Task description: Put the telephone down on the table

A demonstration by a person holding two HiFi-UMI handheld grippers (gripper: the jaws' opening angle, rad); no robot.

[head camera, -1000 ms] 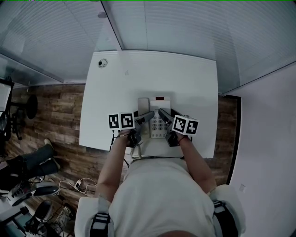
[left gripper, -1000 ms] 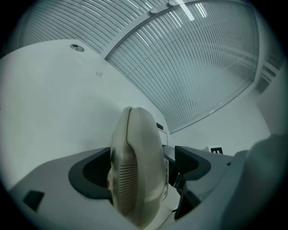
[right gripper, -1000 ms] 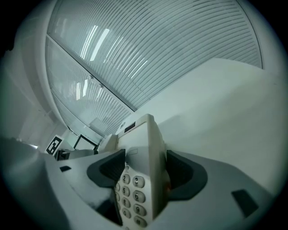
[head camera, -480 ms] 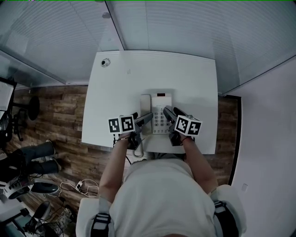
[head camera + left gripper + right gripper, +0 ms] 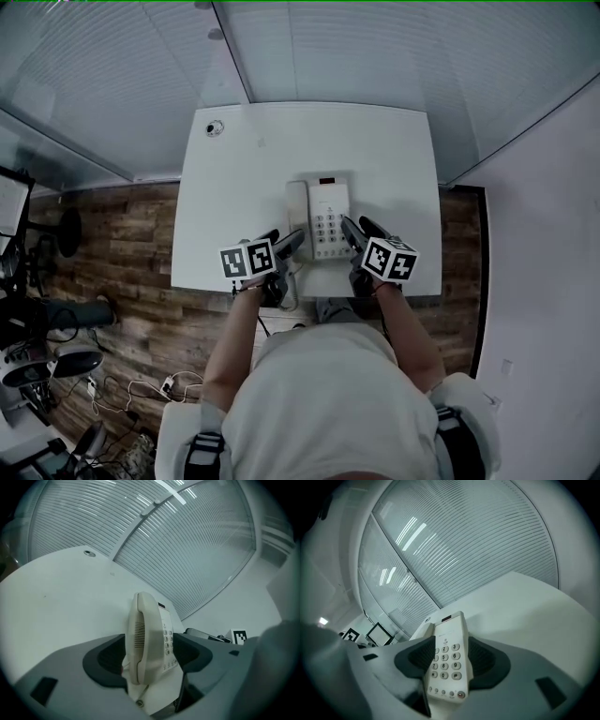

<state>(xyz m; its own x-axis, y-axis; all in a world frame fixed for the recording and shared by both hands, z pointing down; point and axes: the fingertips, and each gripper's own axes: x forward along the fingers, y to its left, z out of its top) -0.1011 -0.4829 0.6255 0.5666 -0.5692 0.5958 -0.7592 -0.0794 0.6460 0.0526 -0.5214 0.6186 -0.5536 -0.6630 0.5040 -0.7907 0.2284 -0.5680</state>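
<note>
Already down on the white table (image 5: 244, 187): telephone (image 5: 319, 217), lying flat near the table's front edge, roughly midway along it, handset (image 5: 296, 208) seated on the side toward the table's left, keypad (image 5: 328, 228) facing up. Over the table's front edge, left gripper (image 5: 284, 240), jaws parted and clamping nothing, though just now narrowing; in the left gripper view, telephone standing in the gap ahead of the dark pads (image 5: 105, 656), not pressed by them. Also over the table's front edge, further toward the table's right, right gripper (image 5: 360, 229), jaws spread, likewise just now narrowing, nothing pinched; keypad face of the telephone framed between its pads (image 5: 485, 660) in the right gripper view. Just off the table's front edge, left marker cube (image 5: 247, 261) and right marker cube (image 5: 389, 260), above the person's wrists. At the table's far left corner, small round fitting (image 5: 215, 127). To the table's left, wood-plank floor (image 5: 122, 234); beyond the table's far edge, ribbed blinds (image 5: 375, 47).
</note>
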